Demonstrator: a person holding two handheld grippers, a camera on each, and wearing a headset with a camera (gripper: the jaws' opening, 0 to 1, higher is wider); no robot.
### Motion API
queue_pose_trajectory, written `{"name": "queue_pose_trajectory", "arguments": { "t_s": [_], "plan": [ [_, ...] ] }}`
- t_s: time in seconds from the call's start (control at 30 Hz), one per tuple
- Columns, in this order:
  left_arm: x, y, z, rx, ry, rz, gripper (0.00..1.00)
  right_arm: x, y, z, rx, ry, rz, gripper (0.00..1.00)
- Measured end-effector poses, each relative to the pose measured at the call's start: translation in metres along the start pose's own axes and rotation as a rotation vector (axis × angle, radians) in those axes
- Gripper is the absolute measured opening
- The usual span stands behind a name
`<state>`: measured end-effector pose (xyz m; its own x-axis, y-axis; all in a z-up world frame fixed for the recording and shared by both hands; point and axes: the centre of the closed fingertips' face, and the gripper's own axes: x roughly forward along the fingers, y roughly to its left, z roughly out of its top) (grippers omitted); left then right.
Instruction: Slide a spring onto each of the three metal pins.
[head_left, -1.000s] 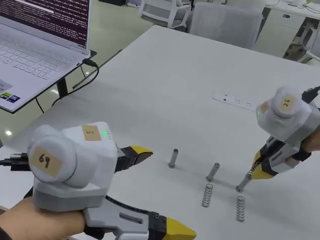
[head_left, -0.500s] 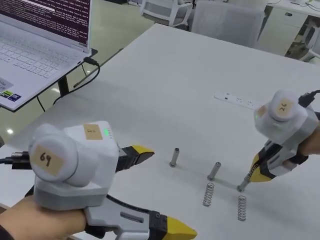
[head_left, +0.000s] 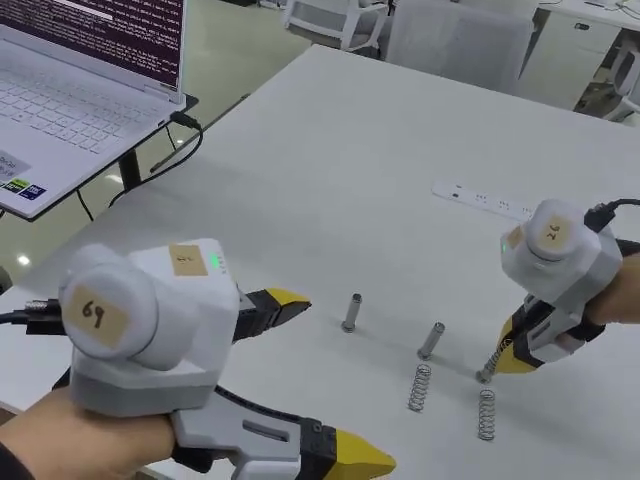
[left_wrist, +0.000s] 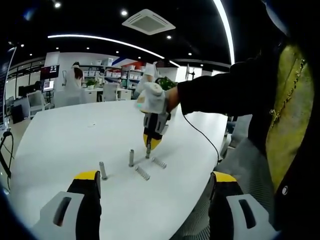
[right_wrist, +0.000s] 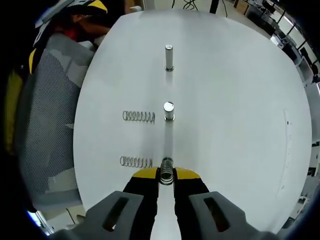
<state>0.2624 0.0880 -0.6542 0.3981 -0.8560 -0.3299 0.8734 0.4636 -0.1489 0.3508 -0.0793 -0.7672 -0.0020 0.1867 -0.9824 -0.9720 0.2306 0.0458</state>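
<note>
my right gripper (right_wrist: 166, 176) is clamped on a spring (head_left: 493, 358) whose long axis runs down onto the near pin (head_left: 484, 377), the two loose springs (right_wrist: 138, 116) lie flat just beside that pin, and my left gripper (left_wrist: 155, 176) gapes empty, well apart from it.

metal pins (head_left: 350, 312) (head_left: 431, 340) (head_left: 484, 377): 3 | springs (head_left: 420, 387) (head_left: 487, 414) (head_left: 493, 358): 3 | claws (head_left: 332, 380) (head_left: 513, 356): 2 | laptop (head_left: 60, 100): 1

The right claw (right_wrist: 166, 176) is yellow-tipped, spring (right_wrist: 138, 116) silvery, table (right_wrist: 230, 100) white.
</note>
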Motion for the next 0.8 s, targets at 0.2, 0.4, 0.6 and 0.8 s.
{"name": "queue_pose_trajectory", "arguments": {
  "t_s": [0.2,0.4,0.6,0.8],
  "plan": [
    [0.000,0.000,0.000,0.001,0.000,0.000,0.87,0.005,0.000,-0.002,0.006,-0.001,-0.002,0.08],
    [-0.001,0.000,0.000,0.000,0.000,0.001,0.87,0.010,-0.002,-0.005,0.008,-0.001,-0.006,0.09],
    [-0.001,0.000,0.000,0.000,0.001,0.003,0.87,0.013,-0.002,-0.007,0.007,0.002,-0.008,0.09],
    [-0.001,0.001,0.000,0.000,0.001,0.002,0.87,0.014,-0.003,-0.007,0.011,-0.005,-0.008,0.09]
  ]
}}
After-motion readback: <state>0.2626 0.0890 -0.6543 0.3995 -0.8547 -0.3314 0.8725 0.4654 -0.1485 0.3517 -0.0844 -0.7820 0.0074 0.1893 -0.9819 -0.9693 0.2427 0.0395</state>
